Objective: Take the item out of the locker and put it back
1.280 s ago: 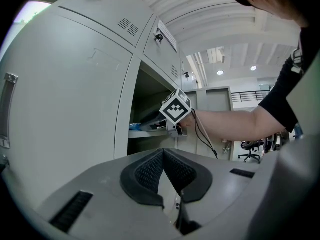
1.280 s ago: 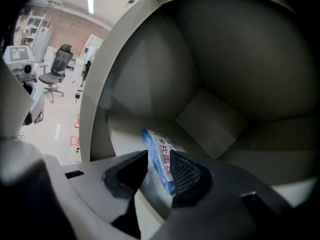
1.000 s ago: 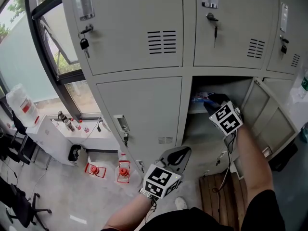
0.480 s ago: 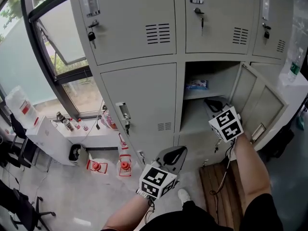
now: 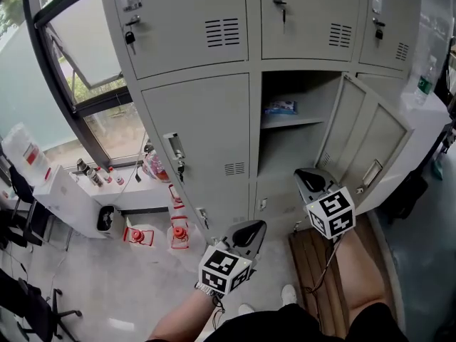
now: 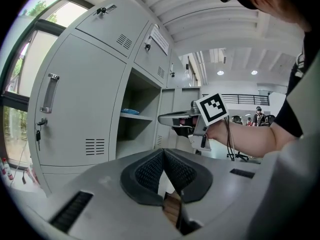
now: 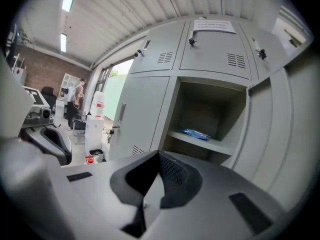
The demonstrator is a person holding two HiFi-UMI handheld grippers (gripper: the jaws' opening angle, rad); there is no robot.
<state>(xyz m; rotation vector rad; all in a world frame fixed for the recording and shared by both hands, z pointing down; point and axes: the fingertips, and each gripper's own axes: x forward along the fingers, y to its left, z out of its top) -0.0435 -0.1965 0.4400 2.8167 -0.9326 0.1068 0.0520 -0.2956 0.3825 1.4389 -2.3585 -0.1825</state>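
Grey metal lockers [image 5: 199, 63] filled most of the head view, and only 1 compartment [image 5: 296, 155] had its door [image 5: 367, 144] swung open to the right. Your blue packet [image 5: 281, 107] was lying flat on the shelf [image 5: 310, 120] inside that compartment, over toward the left side, with neither claw touching it.

Your right gripper [image 5: 308, 179] was out in front of the opening, below shelf level and well apart from the packet. Its 2 jaws were pressed together with nothing between them. Your left gripper [image 5: 250, 231] hung lower and further left, near the bottom of the closed door [image 5: 206, 141] beside the open compartment. Its jaws were closed tight on nothing too.

In the right gripper view the packet showed up just above the jaw tips, on the shelf. Down on the floor, a wooden pallet [image 5: 320, 276] lay under your right arm, and a couple of red-and-white containers [image 5: 178, 235] stood over on the window side.
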